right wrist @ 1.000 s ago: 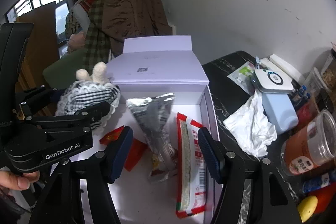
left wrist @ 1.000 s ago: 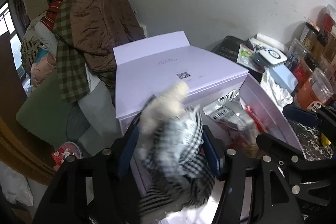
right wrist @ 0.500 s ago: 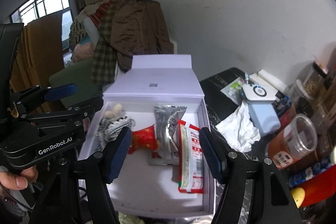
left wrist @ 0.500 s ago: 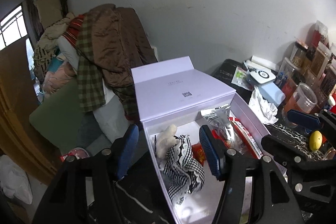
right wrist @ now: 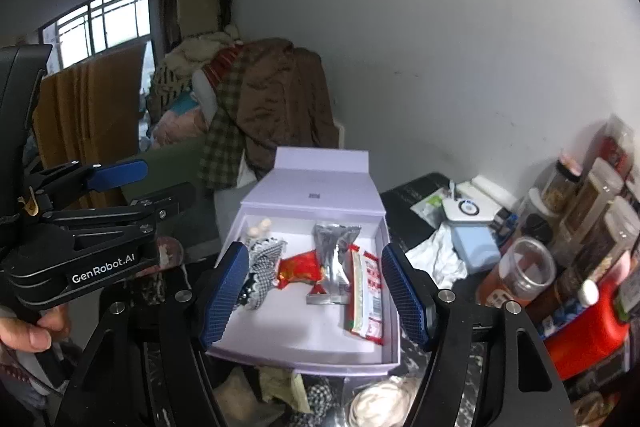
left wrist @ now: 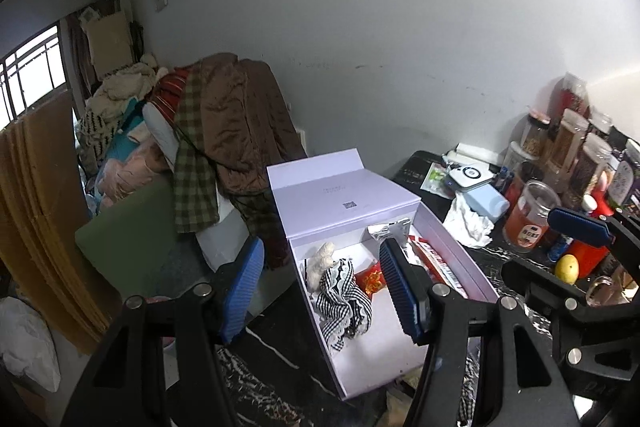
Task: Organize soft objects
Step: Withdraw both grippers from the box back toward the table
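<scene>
A plush toy [left wrist: 340,287] in a black-and-white checked dress lies at the left end of the open lavender box [left wrist: 452,239]. My left gripper [left wrist: 322,249] hangs above and short of it, open and empty. In the right wrist view the toy [right wrist: 260,255] lies beside a red packet [right wrist: 300,269], a silver packet [right wrist: 334,255] and a red-and-white packet [right wrist: 364,291] in the box [right wrist: 300,327]. My right gripper [right wrist: 314,251] hovers over the box, its jaws opening with nothing between them. A hand holds the left gripper [right wrist: 168,179] at the left.
In front of the box lie a checked cloth [right wrist: 316,399] and a white soft thing [right wrist: 376,403]. Jars [left wrist: 528,219], a crumpled tissue [left wrist: 468,223] and a pale blue box [left wrist: 486,197] crowd the dark table on the right. A clothes pile [left wrist: 224,123] stands behind on the left.
A second ago my left gripper held the plush toy over the box; now the toy lies in the box and both grippers have pulled back and up.
</scene>
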A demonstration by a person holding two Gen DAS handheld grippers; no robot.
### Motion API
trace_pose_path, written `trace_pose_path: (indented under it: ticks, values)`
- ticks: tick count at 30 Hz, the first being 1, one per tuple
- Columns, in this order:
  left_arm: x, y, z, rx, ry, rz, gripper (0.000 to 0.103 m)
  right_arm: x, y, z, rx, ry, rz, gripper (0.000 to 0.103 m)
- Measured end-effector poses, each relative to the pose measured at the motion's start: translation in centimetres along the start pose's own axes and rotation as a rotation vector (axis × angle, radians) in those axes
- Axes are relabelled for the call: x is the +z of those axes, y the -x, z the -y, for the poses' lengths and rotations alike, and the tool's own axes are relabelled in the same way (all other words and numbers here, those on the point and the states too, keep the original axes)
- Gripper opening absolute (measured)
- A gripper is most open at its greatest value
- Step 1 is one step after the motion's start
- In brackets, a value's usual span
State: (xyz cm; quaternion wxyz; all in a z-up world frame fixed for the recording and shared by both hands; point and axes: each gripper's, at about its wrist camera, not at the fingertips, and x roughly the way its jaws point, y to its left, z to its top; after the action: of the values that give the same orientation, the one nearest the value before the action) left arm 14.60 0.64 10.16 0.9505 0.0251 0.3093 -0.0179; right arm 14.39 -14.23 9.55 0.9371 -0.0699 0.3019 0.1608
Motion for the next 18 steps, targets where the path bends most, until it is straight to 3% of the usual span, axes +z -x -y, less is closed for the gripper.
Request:
trace_pose_path:
  ticks: [5,8,9,18]
  values:
    - [-0.6,3.1,0.3,0.005,-0.004,0.041,0.061,-0.4,2.6,-0.4,0.013,0.001,0.034,0.073]
    - [-1.2,4.8,0.4,0.007,-0.006,0.063,0.08,-0.9,4.2,-0.7,0.013,0.002,0.056,0.075]
    - [-1.6,5.6,0.5,0.004,-0.009,0.08,0.081,-1.2,4.9,-0.8,0.016,0.0,0.064,0.076]
    - [-4.2,9.6,1.3,-0.019,-0.044,0.106,0.081,-3.7,8.8,-1.7,0.016,-0.017,0.098,0.086]
